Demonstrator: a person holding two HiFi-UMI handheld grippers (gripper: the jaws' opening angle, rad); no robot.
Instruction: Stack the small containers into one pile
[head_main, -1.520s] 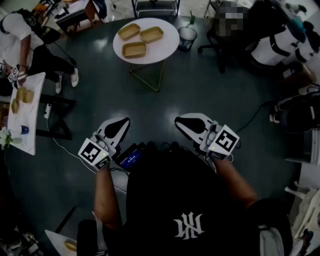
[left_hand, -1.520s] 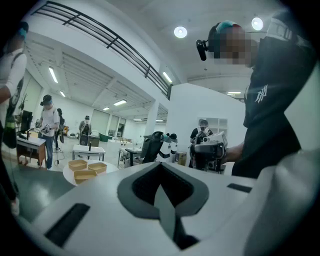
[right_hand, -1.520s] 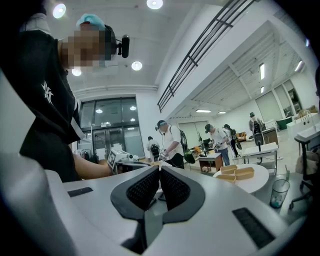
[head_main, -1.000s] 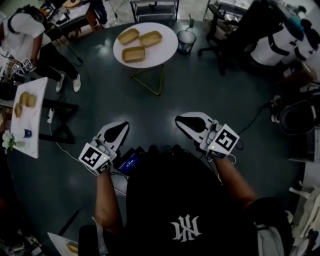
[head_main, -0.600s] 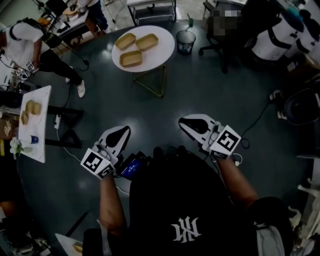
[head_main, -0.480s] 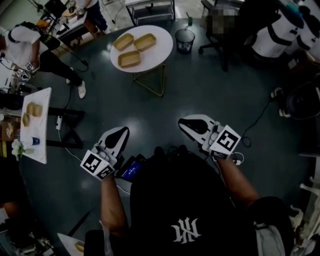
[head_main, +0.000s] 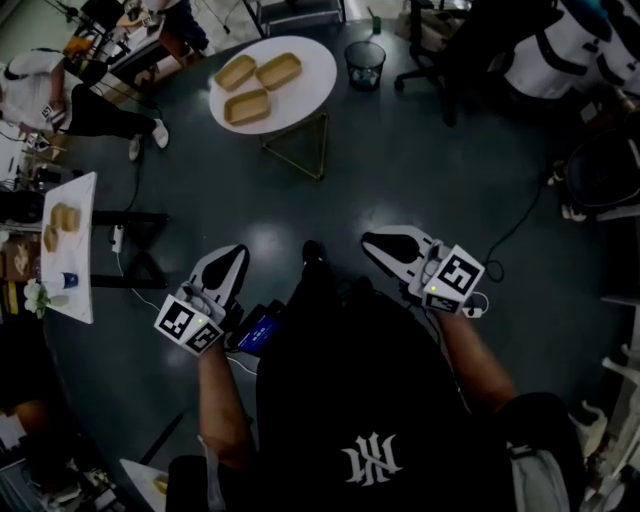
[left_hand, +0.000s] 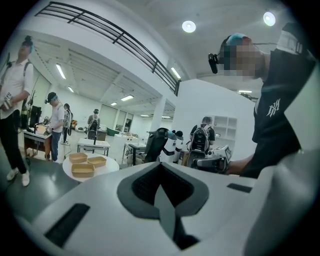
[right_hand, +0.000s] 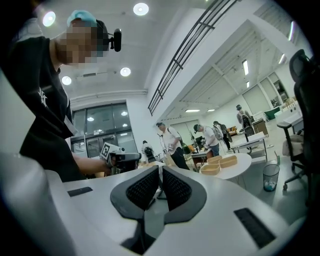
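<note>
A person in a black shirt (head_main: 360, 400) is seen from above, standing on a dark grey floor (head_main: 420, 170). The left gripper (head_main: 232, 256) and the right gripper (head_main: 376, 243) are held out level in front of the body, well apart from each other and above bare floor. In the left gripper view, the jaws are pressed together at the tips and nothing is held between them. In the right gripper view, the jaws are closed to a thin slit and likewise nothing is held.

The three small containers are found far ahead of both grippers, on a round white table (head_main: 312, 88). They are tan, shallow and open-topped. Two of them, the left rear container (head_main: 236, 72) and the right rear container (head_main: 279, 71), are set side by side at the far part of the table, and the near container (head_main: 246, 106) is placed just in front of them. None is stacked on another. A waste bin (head_main: 364, 62) is stood on the floor just beside the table.
</note>
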